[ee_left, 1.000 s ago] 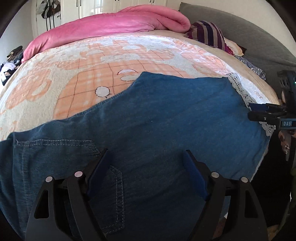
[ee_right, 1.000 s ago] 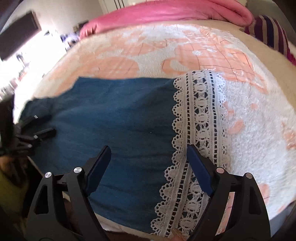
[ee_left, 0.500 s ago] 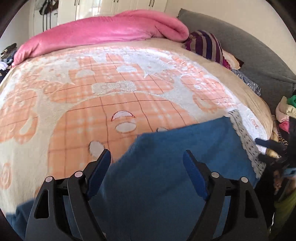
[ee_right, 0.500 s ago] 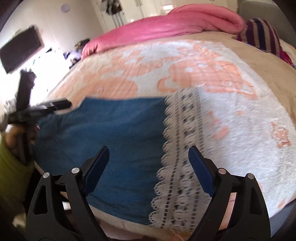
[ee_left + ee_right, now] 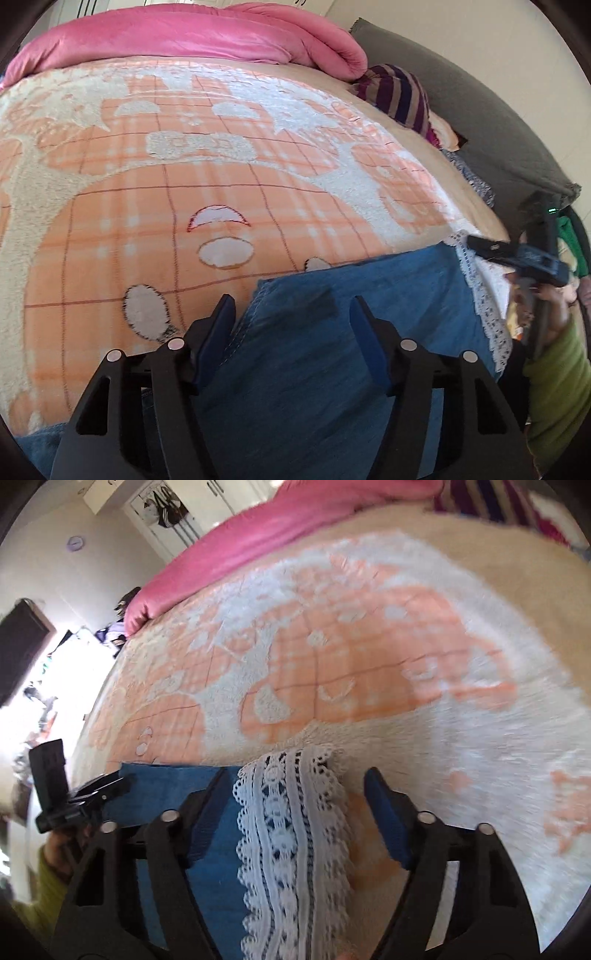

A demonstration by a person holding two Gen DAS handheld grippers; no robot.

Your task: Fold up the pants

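Both tongs open, gripping nothing: left gripper [image 5: 291, 314] over jeans [image 5: 332, 369] edge, right gripper [image 5: 295, 790] over lace hem [image 5: 295, 830]. Bare blanket [image 5: 221, 166] toward 12 o'clock.

Readable text: none could be made out in either view.
Right gripper [image 5: 517, 254], right edge of the left wrist view: some marking on its dark side panel, too blurred to read.
Blanket [image 5: 221, 184], centre of frame: only a cartoon pattern, no letters.
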